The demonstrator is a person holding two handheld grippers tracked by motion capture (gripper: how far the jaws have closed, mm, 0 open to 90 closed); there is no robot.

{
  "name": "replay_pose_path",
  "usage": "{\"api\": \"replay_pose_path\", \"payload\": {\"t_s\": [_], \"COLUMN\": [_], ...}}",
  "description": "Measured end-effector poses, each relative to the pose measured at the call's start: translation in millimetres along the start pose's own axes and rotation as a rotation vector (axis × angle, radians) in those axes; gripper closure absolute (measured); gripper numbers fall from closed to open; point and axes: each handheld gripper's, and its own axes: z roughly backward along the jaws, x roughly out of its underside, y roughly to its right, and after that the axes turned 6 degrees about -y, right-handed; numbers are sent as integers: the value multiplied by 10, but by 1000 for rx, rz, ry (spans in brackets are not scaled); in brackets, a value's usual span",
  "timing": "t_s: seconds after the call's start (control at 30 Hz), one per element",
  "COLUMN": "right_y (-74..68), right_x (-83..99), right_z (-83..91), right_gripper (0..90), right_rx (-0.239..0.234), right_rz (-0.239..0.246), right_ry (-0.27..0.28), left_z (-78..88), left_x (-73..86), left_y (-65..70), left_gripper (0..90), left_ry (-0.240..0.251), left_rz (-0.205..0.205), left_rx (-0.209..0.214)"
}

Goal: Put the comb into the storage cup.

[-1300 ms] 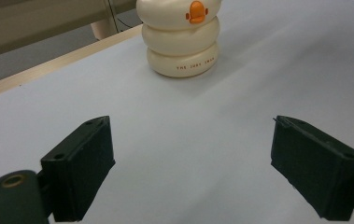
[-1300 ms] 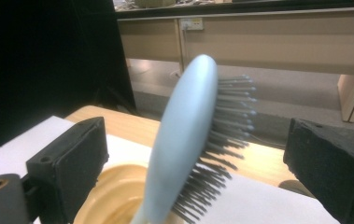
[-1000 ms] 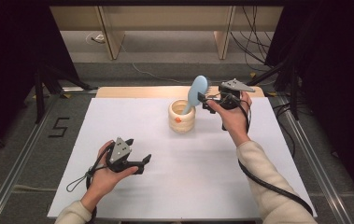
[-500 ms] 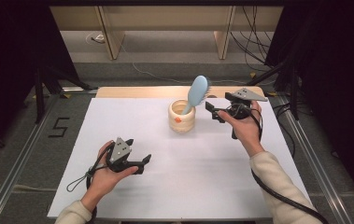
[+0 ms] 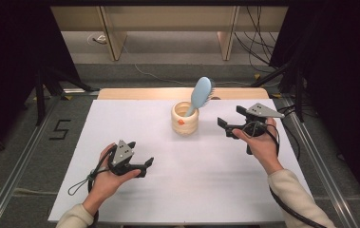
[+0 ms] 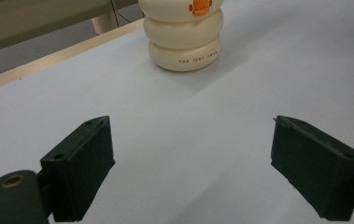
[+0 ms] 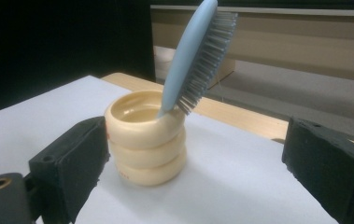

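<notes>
The blue hairbrush (image 5: 200,95) is seen handle-down in the cream cup (image 5: 185,118), leaning on its rim, with the right gripper (image 5: 226,127) empty and wide beside the cup; a slow, level retreat is advised, the left gripper (image 5: 145,166) kept wide and idle well nearer the person.

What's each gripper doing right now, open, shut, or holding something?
Left gripper: open, holding nothing, low over the table.
Right gripper: open, holding nothing; the hairbrush stands in the cup.
</notes>
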Motion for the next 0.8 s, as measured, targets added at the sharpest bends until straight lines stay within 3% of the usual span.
{"api": "replay_pose_path", "payload": {"t_s": [0.8], "right_y": [6], "right_x": [314], "right_z": [338], "right_gripper": [77], "right_rx": [-17], "right_rz": [49], "right_ry": [-30], "left_z": [7], "left_x": [16], "left_y": [9], "left_gripper": [115], "left_ry": [-8], "left_rz": [4], "left_rx": [11]}}
